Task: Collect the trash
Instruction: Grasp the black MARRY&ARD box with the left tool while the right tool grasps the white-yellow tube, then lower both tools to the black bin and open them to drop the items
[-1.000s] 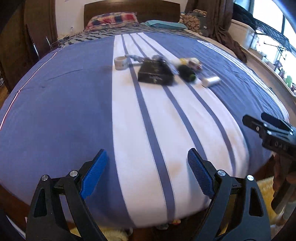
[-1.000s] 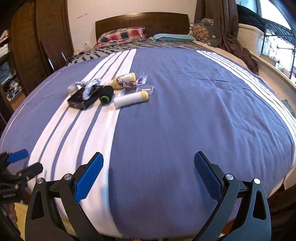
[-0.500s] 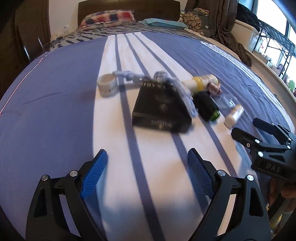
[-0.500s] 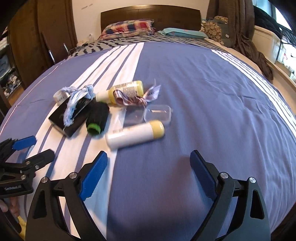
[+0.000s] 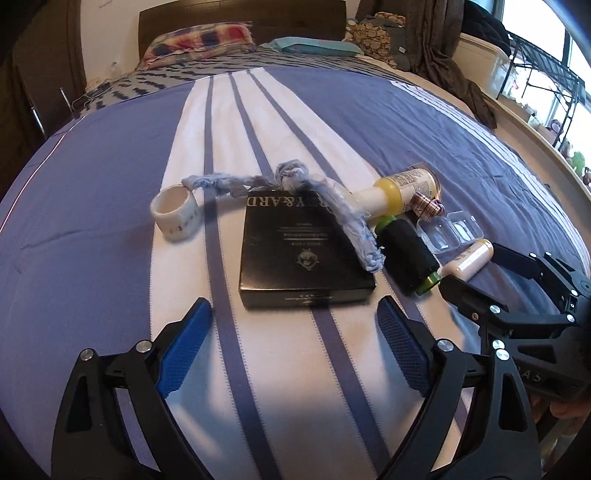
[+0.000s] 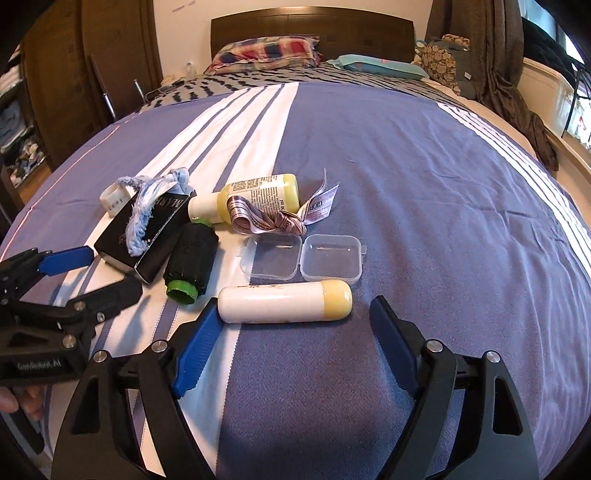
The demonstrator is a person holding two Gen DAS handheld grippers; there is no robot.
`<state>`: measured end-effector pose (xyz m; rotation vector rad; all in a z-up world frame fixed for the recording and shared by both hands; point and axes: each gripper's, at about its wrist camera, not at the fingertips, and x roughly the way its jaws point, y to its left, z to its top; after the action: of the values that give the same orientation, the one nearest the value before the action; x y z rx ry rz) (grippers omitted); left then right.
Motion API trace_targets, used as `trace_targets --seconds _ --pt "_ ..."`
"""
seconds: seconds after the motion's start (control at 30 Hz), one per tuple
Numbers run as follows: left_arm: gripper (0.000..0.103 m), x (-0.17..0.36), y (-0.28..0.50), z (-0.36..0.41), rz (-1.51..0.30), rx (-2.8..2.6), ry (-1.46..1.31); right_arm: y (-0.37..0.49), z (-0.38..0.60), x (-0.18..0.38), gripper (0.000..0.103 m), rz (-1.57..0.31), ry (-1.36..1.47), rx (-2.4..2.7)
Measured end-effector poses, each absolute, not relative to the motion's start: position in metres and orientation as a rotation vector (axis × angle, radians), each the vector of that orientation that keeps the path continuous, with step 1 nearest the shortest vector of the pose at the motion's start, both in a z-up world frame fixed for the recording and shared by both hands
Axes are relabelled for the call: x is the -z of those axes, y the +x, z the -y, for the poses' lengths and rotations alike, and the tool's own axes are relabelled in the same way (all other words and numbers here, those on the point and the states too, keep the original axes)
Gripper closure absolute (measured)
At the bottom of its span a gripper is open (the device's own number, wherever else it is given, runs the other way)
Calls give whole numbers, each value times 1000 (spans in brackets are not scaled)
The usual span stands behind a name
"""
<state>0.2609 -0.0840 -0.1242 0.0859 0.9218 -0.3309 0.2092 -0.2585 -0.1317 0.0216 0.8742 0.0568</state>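
A pile of trash lies on the striped bed. In the left wrist view my left gripper point(image 5: 293, 314) stands open just short of a black box point(image 5: 303, 251); a frayed blue cloth strip point(image 5: 351, 221) is draped over the box. Around it lie a white tape ring point(image 5: 175, 212), a black spool point(image 5: 406, 254) and a yellow bottle point(image 5: 402, 188). In the right wrist view my right gripper point(image 6: 295, 314) is closing, with a white tube with a yellow cap point(image 6: 284, 301) lying crosswise between its fingertips; a gap remains at the cap end. A clear plastic case point(image 6: 303, 258) and a ribbon point(image 6: 280, 218) lie beyond it.
The blue bedspread point(image 6: 424, 184) stretches away to the right. Pillows point(image 6: 266, 51) and a wooden headboard point(image 6: 310, 22) are at the far end. A wardrobe point(image 6: 74, 74) stands on the left, a dark curtain point(image 6: 506, 55) and a window shelf on the right.
Both grippers have come forward from the foot of the bed to the pile. The right jaws have narrowed around the white tube. The left jaws have kept their width.
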Motion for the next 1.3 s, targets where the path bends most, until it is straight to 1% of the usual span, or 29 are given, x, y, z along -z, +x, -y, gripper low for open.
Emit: trace_targets --seconds 0.03,0.13,0.33,0.37,0.4,0.47,0.77,1.3 --pt "15 124 261 85 -921 338 88 208 259 131 23 -873 18 -55" --pt "15 126 265 89 -920 332 99 206 258 130 34 -863 -12 -47" --pt "16 127 279 91 -923 331 81 201 260 130 35 -856 -17 -51" --pt "19 128 280 92 -924 331 82 199 260 130 35 -854 -19 -50" --pt "28 129 281 91 -925 325 87 196 260 130 35 -853 -19 -49" --pt "35 128 278 89 -919 312 94 190 261 129 35 -850 -15 -46" --pt "35 126 224 69 -915 327 100 148 254 126 35 -843 -22 -43" --pt "36 107 64 44 -857 344 78 27 240 117 35 -822 22 -77"
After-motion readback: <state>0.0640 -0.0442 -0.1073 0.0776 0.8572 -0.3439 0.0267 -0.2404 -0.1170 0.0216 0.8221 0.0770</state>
